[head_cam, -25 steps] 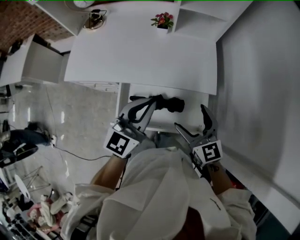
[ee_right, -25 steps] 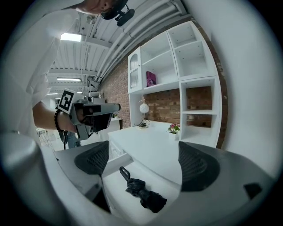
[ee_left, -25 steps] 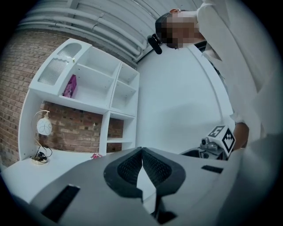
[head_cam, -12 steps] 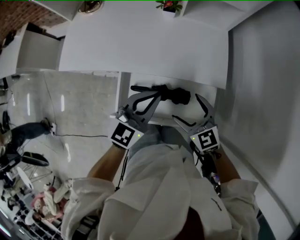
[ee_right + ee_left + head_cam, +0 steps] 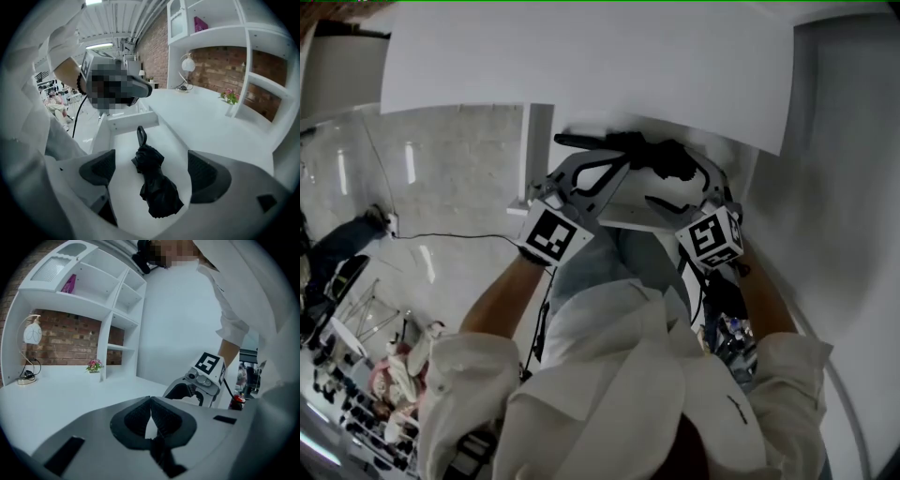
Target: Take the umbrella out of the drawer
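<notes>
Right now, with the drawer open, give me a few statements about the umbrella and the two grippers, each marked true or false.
1. The umbrella lies in the open drawer. True.
2. The right gripper is shut on the umbrella. False: its jaws stand apart, and the umbrella lies on the drawer floor.
3. The left gripper has its jaws together with nothing between them. True.
4. The umbrella is opened out. False: it is folded.
5. The flowers stand in the drawer. False: they stand on the desk.
</notes>
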The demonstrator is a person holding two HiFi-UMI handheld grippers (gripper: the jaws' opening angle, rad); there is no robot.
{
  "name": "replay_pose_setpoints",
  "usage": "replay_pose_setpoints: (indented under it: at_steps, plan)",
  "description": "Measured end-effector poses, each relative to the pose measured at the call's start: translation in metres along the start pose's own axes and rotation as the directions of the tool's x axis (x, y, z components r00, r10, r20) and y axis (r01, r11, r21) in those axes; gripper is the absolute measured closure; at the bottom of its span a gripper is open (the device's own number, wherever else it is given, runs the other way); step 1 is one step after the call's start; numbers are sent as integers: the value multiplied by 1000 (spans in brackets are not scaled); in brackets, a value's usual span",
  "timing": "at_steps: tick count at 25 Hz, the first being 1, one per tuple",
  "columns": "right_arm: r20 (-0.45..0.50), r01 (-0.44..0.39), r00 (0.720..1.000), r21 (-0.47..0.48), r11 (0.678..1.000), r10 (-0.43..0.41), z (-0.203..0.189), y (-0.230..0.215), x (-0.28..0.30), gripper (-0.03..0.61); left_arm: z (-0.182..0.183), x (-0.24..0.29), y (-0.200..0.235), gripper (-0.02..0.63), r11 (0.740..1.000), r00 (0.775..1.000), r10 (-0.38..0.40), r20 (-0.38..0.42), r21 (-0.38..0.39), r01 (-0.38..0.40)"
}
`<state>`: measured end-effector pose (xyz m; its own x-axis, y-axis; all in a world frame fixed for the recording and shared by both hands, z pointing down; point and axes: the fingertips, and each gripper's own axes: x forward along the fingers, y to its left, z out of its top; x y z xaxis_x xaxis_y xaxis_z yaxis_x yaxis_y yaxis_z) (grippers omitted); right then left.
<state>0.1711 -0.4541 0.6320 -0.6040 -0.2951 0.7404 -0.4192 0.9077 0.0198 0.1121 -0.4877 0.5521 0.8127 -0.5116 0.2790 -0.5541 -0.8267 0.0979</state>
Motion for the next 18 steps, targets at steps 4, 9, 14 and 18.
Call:
replay_pose_setpoints:
  at_steps: [4, 9, 14, 18]
  plan:
    - [-99, -67, 993, -61, 996, 61, -25, 0, 36, 86, -27, 9, 5, 588, 999, 999, -34, -35, 1, 34]
    - [-205, -158, 970, -104, 982, 134, -52, 1, 73, 86, -55, 21, 3, 588, 995, 994, -93, -54, -35, 91]
    - [-260, -194, 952, -112, 975, 160, -69, -4, 91, 101, -76, 41, -10, 588, 985, 978, -174, -117, -22, 172]
    - [-277, -220, 944, -127, 967, 178, -76, 2, 120, 123, -110, 50, -13, 588, 970, 956, -239, -169, 12, 244]
